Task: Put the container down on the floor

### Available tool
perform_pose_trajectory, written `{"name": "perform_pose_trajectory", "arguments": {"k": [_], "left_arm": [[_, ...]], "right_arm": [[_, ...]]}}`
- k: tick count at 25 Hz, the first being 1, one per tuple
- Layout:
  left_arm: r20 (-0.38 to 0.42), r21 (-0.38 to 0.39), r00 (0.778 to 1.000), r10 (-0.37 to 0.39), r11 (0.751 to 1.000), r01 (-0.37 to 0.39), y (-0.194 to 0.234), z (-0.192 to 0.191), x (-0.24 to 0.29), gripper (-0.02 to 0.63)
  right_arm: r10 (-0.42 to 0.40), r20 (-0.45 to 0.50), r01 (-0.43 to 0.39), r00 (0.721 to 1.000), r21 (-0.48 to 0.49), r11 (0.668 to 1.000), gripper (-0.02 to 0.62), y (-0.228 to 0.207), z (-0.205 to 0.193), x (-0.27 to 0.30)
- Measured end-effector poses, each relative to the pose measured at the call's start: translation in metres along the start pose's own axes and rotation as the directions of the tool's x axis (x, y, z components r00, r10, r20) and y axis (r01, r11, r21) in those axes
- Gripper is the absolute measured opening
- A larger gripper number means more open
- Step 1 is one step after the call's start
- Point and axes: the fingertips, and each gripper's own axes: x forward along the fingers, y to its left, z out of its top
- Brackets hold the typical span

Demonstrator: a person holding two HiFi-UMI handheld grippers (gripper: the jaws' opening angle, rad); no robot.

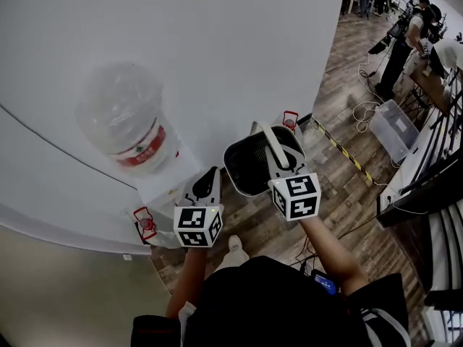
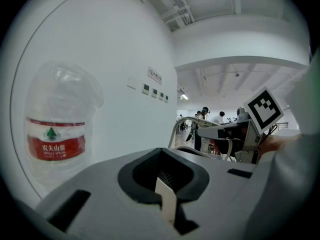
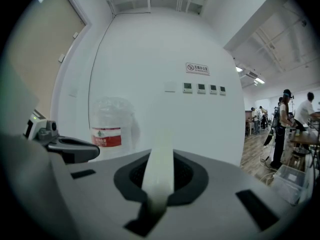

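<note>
the dark mesh container (image 1: 249,166) is hanging in the air above the wooden floor (image 1: 347,194), near the white wall. the right gripper (image 3: 157,194) is clamping its jaws tight on the container's white handle (image 3: 159,159). the left gripper (image 2: 167,199), just beside the container's left rim, is pinching a short white piece (image 2: 166,196) between closed jaws. a water bottle (image 1: 126,125) is standing to the left.
</note>
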Motion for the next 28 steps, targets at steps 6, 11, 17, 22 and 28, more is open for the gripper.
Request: {"name": "perform_pose_trajectory", "arguments": {"k": [6,11,17,22,28], "left_arm": [[0.016,0.009,0.999,-0.034,0.999,0.034,0.027,0.021,0.03,0.015],[0.016,0.009,0.998,-0.058,0.998,0.058,0.051,0.026,0.052,0.015],[0.014,0.011,0.995,-0.095,0.995,0.094,0.073,0.029,0.079,0.015],[0.021,-0.003,0.994,-0.11,0.994,0.11,0.093,0.032,0.094,0.015],[0.009,-0.022,0.99,-0.143,0.989,0.143,0.109,0.022,0.108,0.015]], "right_arm": [[-0.024,0.012,0.024,1.0,0.004,1.0,0.032,-0.004,0.02,0.037],[-0.046,0.019,0.046,0.999,0.01,0.999,0.032,-0.006,0.029,0.067],[-0.075,0.004,0.075,0.997,0.008,0.997,0.032,-0.009,0.033,0.103],[-0.076,-0.006,0.076,0.997,-0.015,0.997,0.032,-0.006,0.038,0.127],[-0.095,-0.032,0.094,0.995,-0.017,0.995,0.032,-0.003,0.032,0.156]]}}
